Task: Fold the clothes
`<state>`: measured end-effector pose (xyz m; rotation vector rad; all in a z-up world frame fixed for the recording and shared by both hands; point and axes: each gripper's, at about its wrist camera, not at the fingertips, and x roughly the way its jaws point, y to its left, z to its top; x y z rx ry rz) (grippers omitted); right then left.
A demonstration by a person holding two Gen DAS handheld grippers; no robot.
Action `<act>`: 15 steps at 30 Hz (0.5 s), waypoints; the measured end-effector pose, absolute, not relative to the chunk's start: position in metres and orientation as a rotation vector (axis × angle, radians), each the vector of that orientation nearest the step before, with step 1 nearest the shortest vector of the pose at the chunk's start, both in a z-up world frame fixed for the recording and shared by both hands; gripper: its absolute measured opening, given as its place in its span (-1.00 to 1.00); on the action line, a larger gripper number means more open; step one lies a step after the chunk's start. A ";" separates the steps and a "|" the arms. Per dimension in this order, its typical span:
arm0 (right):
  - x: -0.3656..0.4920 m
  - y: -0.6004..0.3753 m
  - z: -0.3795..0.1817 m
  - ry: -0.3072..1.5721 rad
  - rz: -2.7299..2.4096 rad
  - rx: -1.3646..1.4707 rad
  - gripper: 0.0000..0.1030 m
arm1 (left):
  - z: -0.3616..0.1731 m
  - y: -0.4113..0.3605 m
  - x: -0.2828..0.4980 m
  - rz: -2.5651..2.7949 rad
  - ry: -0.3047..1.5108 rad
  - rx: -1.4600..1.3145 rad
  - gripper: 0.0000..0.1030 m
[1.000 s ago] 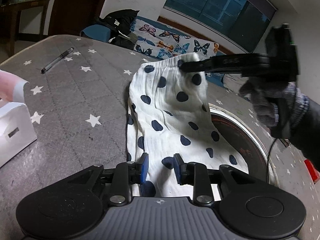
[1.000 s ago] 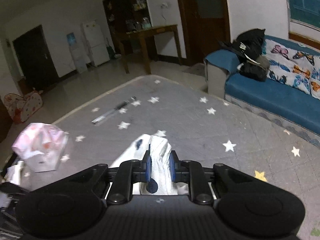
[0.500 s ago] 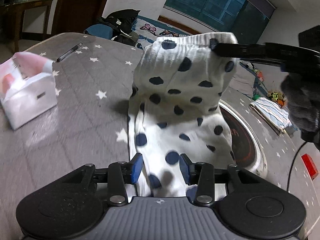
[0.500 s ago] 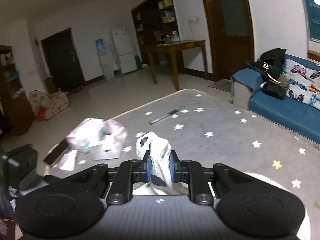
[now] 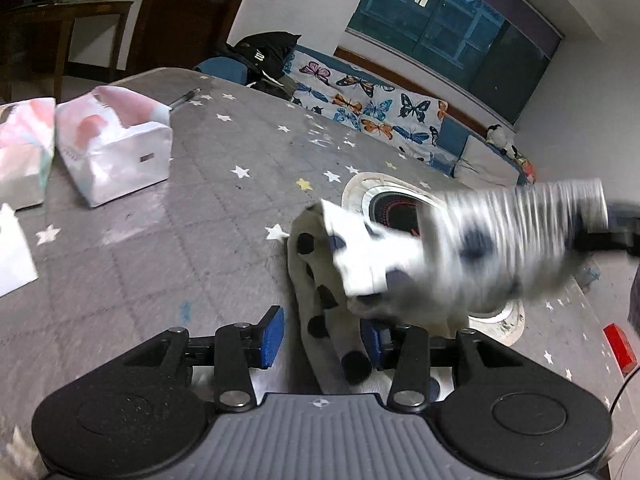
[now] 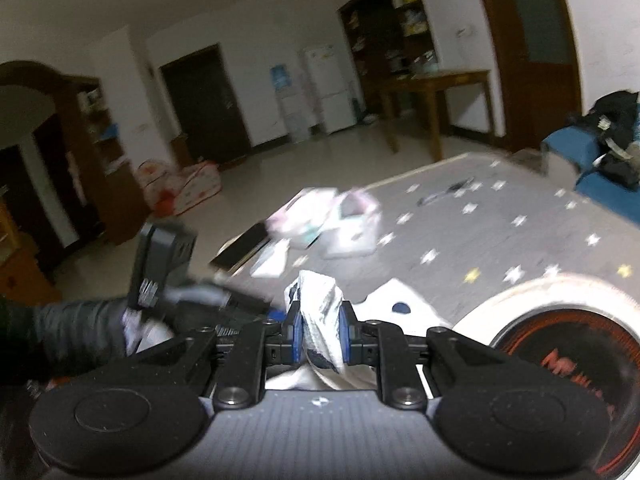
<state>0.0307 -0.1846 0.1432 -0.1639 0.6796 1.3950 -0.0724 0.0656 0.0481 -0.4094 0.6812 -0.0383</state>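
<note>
Left wrist view, left to right: tissue packs (image 5: 114,144) stand at upper left on the star-print table (image 5: 224,216). At bottom centre the left gripper (image 5: 322,336) has its jaws spread, not gripping; the polka-dot garment (image 5: 320,280) lies between them. A blurred fold is lifted toward the right edge. Right wrist view, centre: the right gripper (image 6: 319,336) is pinched on a bunch of that garment.
</note>
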 end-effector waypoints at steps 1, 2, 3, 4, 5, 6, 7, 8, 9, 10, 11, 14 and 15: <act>0.025 -0.185 0.140 0.681 1.410 -0.184 -0.68 | 0.049 0.066 -0.077 -0.040 0.678 -0.410 -0.12; 0.018 -0.187 0.137 0.679 1.424 -0.209 -0.68 | 0.049 0.065 -0.082 -0.041 0.677 -0.407 -0.12; 0.011 -0.188 0.133 0.677 1.440 -0.237 -0.68 | 0.049 0.065 -0.086 -0.042 0.676 -0.405 -0.12; 0.001 -0.190 0.129 0.665 1.453 -0.275 -0.68 | 0.049 0.066 -0.091 -0.043 0.677 -0.403 -0.12; -0.009 -0.192 0.126 0.649 1.461 -0.314 -0.68 | 0.050 0.066 -0.096 -0.044 0.678 -0.401 -0.12; -0.016 -0.194 0.124 0.640 1.467 -0.349 -0.68 | 0.050 0.068 -0.101 -0.040 0.678 -0.399 -0.12; -0.024 -0.194 0.122 0.628 1.471 -0.390 -0.67 | 0.051 0.070 -0.105 -0.037 0.678 -0.398 -0.12; -0.032 -0.195 0.119 0.613 1.477 -0.433 -0.67 | 0.052 0.072 -0.110 -0.031 0.677 -0.396 -0.12; -0.040 -0.195 0.115 0.597 1.483 -0.478 -0.66 | 0.053 0.075 -0.114 -0.020 0.674 -0.394 -0.12; -0.047 -0.195 0.112 0.580 1.487 -0.522 -0.66 | 0.055 0.078 -0.118 -0.010 0.669 -0.394 -0.12; -0.054 -0.195 0.109 0.562 1.491 -0.567 -0.65 | 0.057 0.081 -0.121 0.000 0.661 -0.397 -0.12; -0.072 -0.194 0.097 0.532 1.499 -0.667 -0.63 | 0.064 0.084 -0.126 0.004 0.635 -0.407 -0.12; -0.079 -0.193 0.092 0.516 1.500 -0.705 -0.62 | 0.068 0.082 -0.126 -0.007 0.623 -0.407 -0.12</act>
